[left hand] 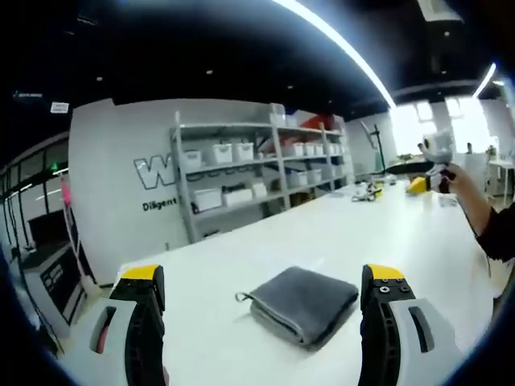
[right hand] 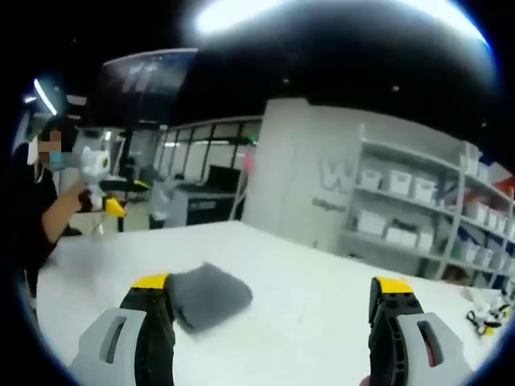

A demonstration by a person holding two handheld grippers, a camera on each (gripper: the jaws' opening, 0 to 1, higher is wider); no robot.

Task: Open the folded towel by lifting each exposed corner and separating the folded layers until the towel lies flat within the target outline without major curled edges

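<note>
The folded towel (left hand: 302,304) lies on the white worktop (left hand: 346,233), a thick grey plush square with soft rounded edges and a small hanging loop poking out at its left corner. It has not been opened yet; the layers sit neatly stacked. The left claw (left hand: 261,289) hangs above the near edge with its yellow-tipped jaws wide apart, the towel framed between them, probably lined up for a first corner grab. In the right gripper view the right claw (right hand: 269,297) is likewise spread and empty, the towel (right hand: 209,296) just beyond its left jaw. Metal shelving (left hand: 257,173) with white bins stands far behind.
</note>
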